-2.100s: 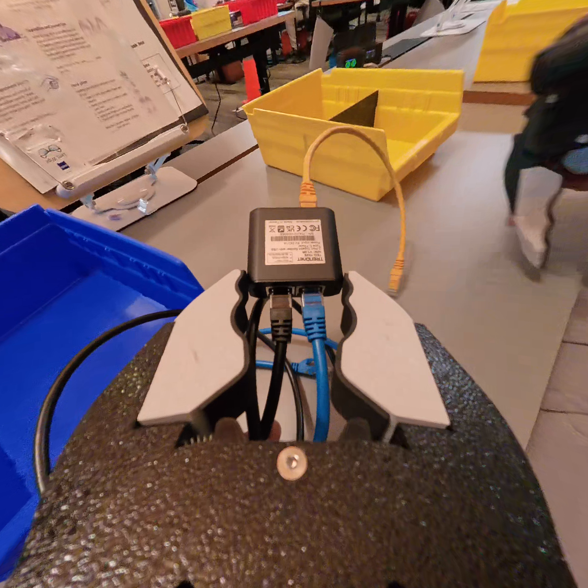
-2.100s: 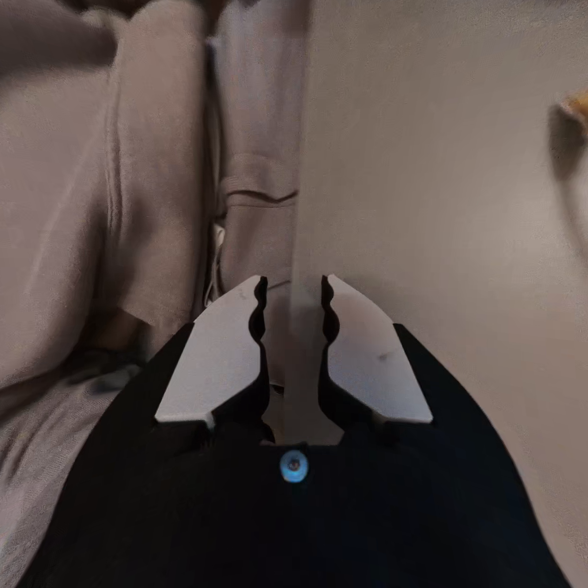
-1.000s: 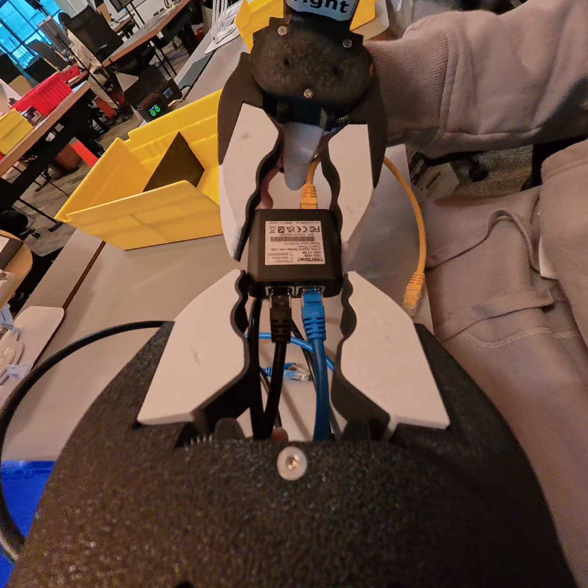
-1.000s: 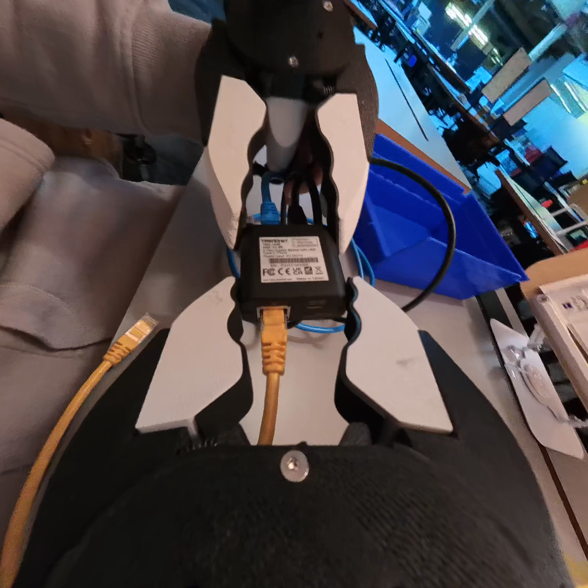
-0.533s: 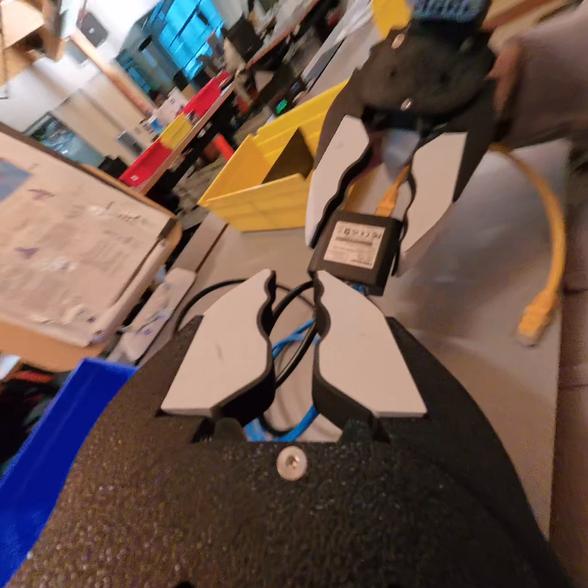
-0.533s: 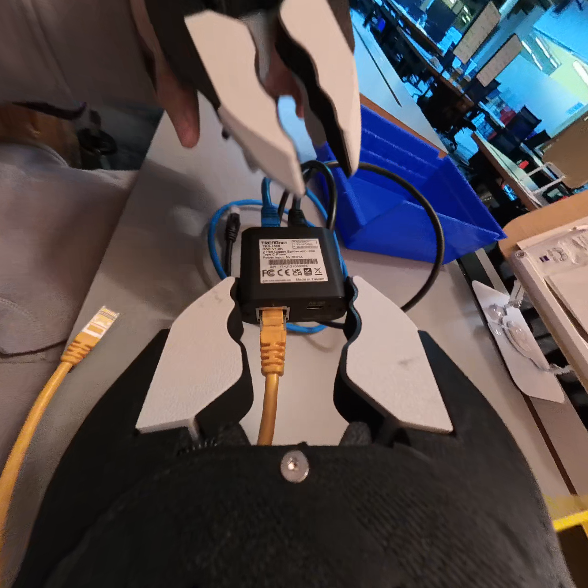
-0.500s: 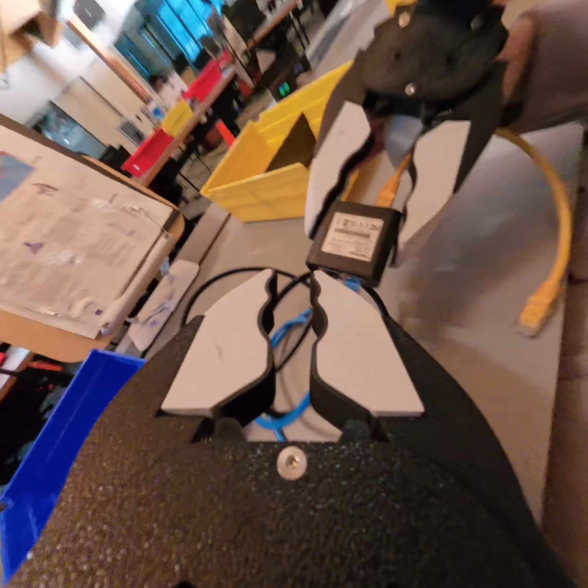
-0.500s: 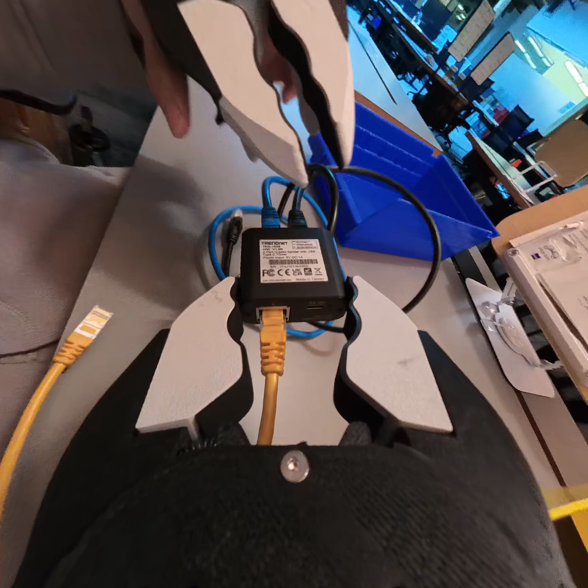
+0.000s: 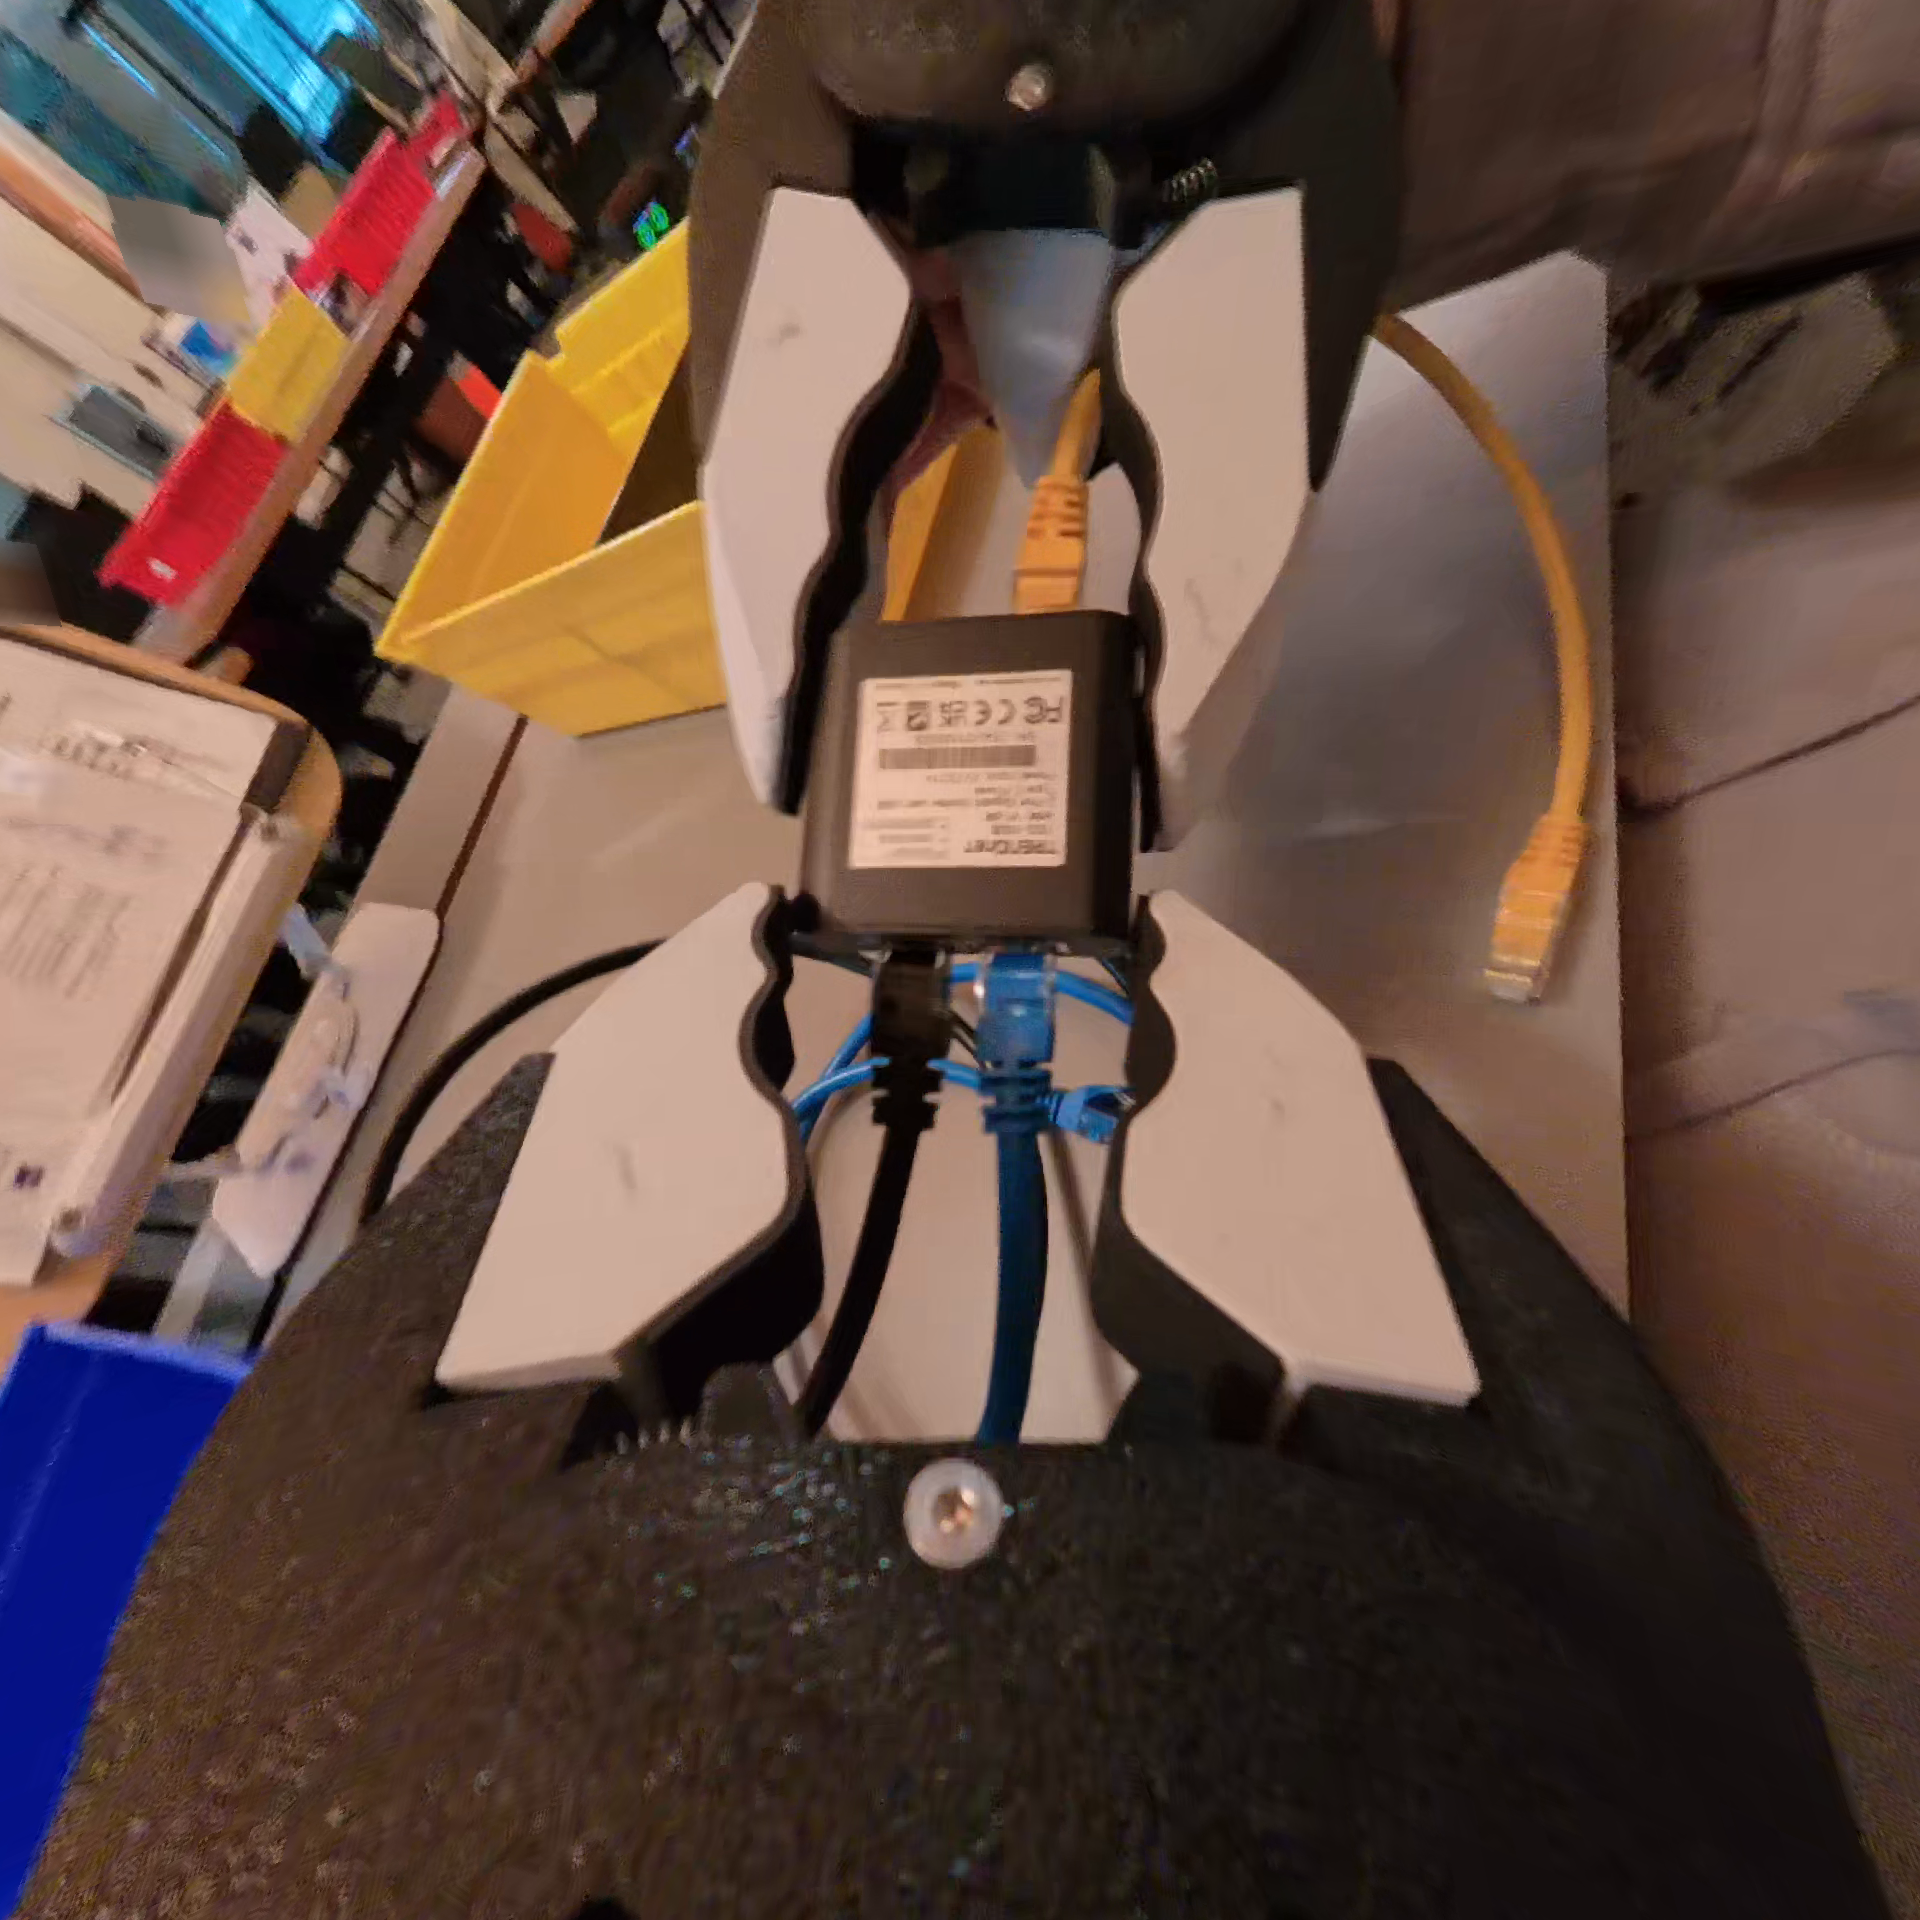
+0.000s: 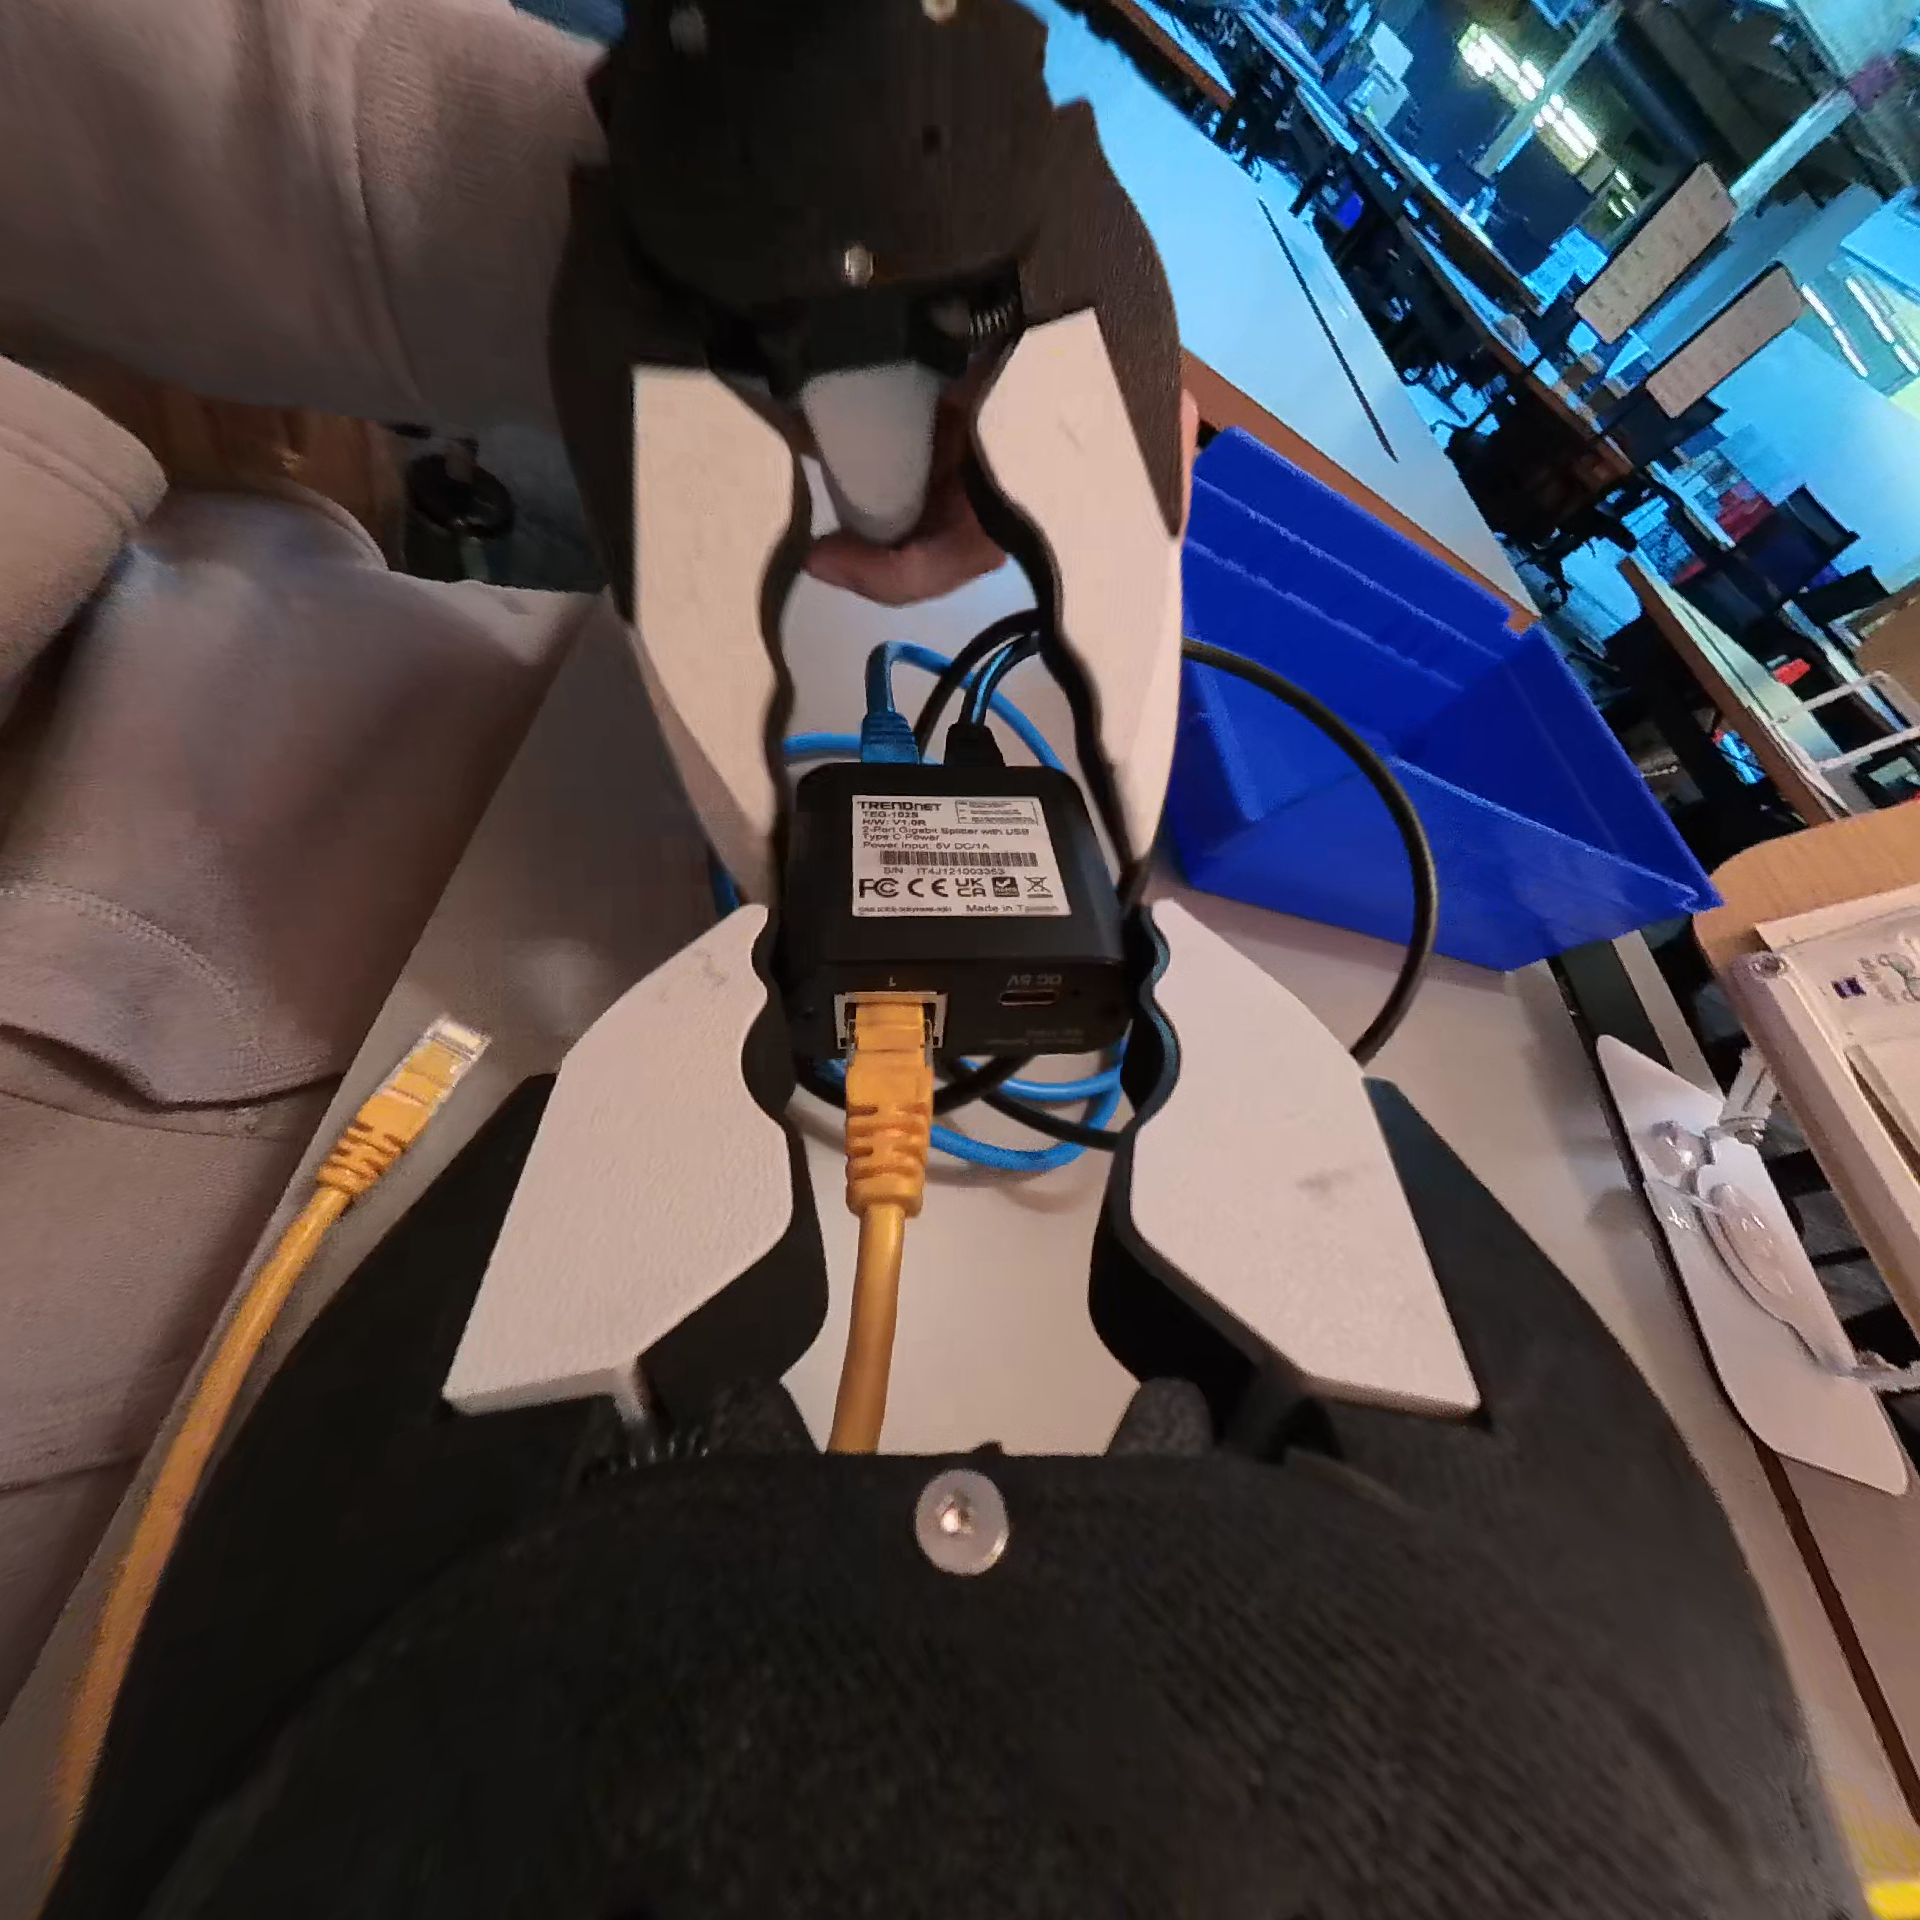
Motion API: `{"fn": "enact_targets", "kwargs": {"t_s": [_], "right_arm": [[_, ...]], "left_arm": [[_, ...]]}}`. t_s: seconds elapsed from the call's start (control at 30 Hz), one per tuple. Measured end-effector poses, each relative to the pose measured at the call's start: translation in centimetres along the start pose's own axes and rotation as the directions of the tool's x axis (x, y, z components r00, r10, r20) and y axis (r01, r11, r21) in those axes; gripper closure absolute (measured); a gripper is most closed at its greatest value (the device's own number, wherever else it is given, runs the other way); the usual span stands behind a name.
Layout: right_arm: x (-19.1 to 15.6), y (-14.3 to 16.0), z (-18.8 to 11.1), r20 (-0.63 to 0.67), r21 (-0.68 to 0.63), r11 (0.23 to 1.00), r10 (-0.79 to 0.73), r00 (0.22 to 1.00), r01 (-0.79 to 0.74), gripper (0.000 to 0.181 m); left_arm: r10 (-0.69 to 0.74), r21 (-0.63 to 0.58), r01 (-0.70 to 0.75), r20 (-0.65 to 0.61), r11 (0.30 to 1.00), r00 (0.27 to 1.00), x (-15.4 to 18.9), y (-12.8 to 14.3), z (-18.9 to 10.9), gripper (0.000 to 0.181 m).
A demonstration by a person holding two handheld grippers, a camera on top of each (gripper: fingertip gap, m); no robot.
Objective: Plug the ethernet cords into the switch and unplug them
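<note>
We find the left tool (image 9: pixel 961 914) spread about as wide as the black switch (image 9: pixel 971 774), its fingertips pressed to the near corners of that box. The right tool (image 10: pixel 958 920) grips the opposite end in the same manner, each tool facing the other across the switch. Between the left tool's fingers a black cord (image 9: pixel 904 1049) and a blue cord (image 9: pixel 1013 1049) are seated in the switch's ports. Between the right tool's fingers a yellow cord (image 10: pixel 883 1101) is seated in the other end; its free plug (image 10: pixel 421 1081) lies to the left of that tool, beside a person's grey sleeve (image 10: pixel 260 187). Slack blue cable loops on the tabletop (image 9: pixel 1382 665) under the switch.

Outward, the tabletop is a plain grey surface with a wooden edge. A yellow bin (image 9: pixel 561 540) stands ahead and left of the left tool, a blue bin (image 10: pixel 1455 790) ahead and right of the right tool. A stand of printed sheets (image 9: pixel 114 914) sits left of the left tool. Beyond we note further benches carrying red bins (image 9: pixel 197 488), and bluish lighting.
</note>
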State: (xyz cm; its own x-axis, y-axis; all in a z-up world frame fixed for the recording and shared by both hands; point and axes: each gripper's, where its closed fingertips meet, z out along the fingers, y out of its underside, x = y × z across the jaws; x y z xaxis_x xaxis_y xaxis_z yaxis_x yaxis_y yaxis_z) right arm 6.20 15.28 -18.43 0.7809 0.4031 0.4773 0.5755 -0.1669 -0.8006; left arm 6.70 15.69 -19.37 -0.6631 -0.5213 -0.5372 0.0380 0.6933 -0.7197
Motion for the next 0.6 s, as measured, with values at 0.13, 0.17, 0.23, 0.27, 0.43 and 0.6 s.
{"fn": "enact_targets", "kwargs": {"t_s": [0.13,0.17,0.23,0.27,0.43,0.6], "right_arm": [[-0.3,0.4,0.4,0.008,-0.028,0.999,-0.032,0.999,0.032,0.119],[-0.3,0.2,0.4,0.007,-0.020,0.999,-0.031,0.999,0.031,0.119],[-0.5,0.0,0.4,0.012,-0.017,0.999,-0.043,0.999,0.043,0.120],[-0.6,-0.2,0.4,0.020,-0.012,0.999,-0.049,0.999,0.050,0.120],[-1.2,-0.2,0.7,0.047,-0.010,0.998,-0.066,0.997,0.067,0.119],[-1.1,0.1,0.4,0.053,-0.008,0.999,-0.044,0.998,0.044,0.119]], "left_arm": [[-0.031,0.011,0.031,-0.038,0.999,0.999,0.5,0.5,0.5,0.120],[-0.055,0.026,0.056,-0.046,0.998,0.997,0.5,0.5,0.5,0.120],[-0.103,0.047,0.107,-0.087,0.993,0.991,0.8,0.5,0.6,0.120],[-0.123,0.061,0.130,-0.110,0.990,0.986,1.0,0.4,0.6,0.120],[-0.132,0.078,0.144,-0.143,0.986,0.981,1.7,0.4,0.8,0.119],[-0.105,0.077,0.113,-0.099,0.991,0.990,1.5,0.4,1.3,0.119]]}}
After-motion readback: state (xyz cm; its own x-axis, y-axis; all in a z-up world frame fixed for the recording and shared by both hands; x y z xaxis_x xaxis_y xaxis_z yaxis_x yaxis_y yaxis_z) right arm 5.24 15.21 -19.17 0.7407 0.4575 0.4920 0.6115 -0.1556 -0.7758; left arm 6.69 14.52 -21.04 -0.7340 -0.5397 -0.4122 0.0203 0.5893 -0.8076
